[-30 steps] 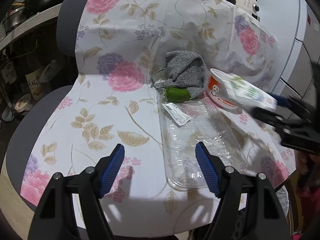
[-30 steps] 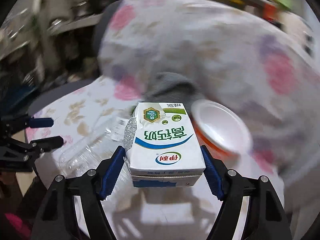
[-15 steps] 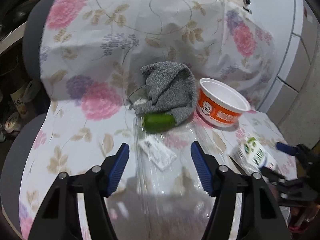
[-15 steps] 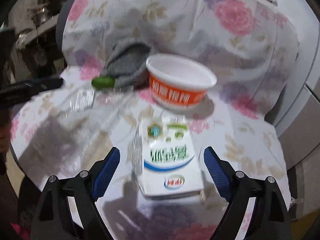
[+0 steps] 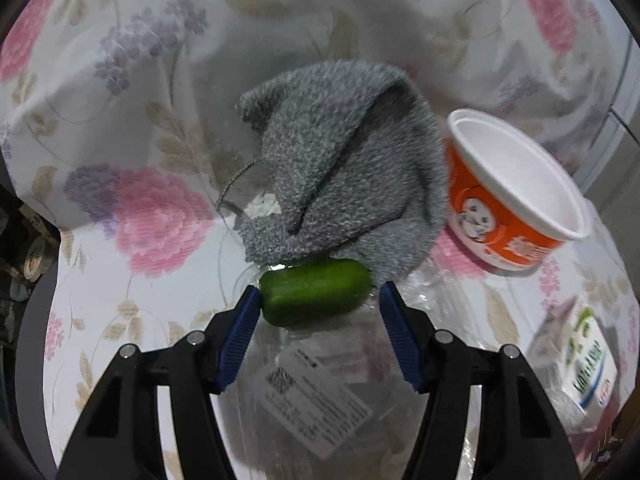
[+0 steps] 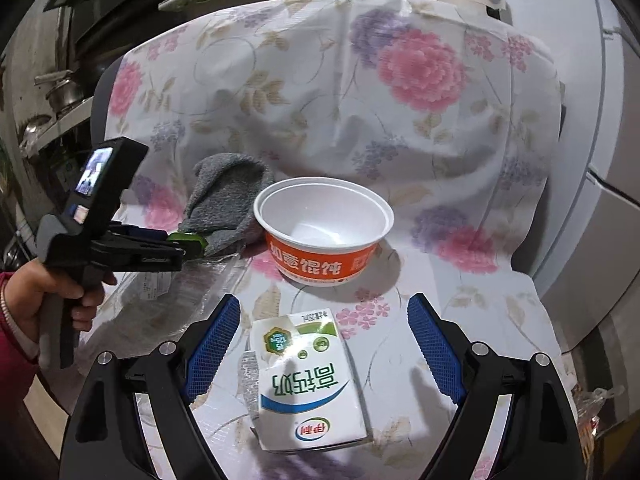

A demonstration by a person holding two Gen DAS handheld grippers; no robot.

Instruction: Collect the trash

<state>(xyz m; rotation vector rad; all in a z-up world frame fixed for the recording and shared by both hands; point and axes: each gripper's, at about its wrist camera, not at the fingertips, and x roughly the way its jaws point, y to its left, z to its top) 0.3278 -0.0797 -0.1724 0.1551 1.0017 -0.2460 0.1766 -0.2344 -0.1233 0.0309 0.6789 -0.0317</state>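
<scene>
My left gripper (image 5: 316, 300) is open, its blue pads on either side of a green cucumber piece (image 5: 314, 297) that lies on a clear plastic tray (image 5: 320, 392) in front of a grey sock (image 5: 344, 184). The left pad touches the cucumber's end. My right gripper (image 6: 324, 344) is open above a white milk carton (image 6: 308, 384) lying flat on the flowered cloth. An orange and white paper bowl (image 6: 324, 232) stands upright behind the carton; it also shows in the left wrist view (image 5: 516, 196), as does the carton (image 5: 576, 364).
A flowered cloth (image 6: 360, 92) covers the chair seat and back. The left gripper's handle and the hand holding it (image 6: 80, 240) are at the left of the right wrist view. Kitchen shelves with pots (image 6: 60, 92) stand behind, a white fridge (image 6: 600, 160) to the right.
My right gripper has set the milk carton down on the cloth, opened and drawn back. My left gripper has moved forward over the tray until its fingers flank the cucumber.
</scene>
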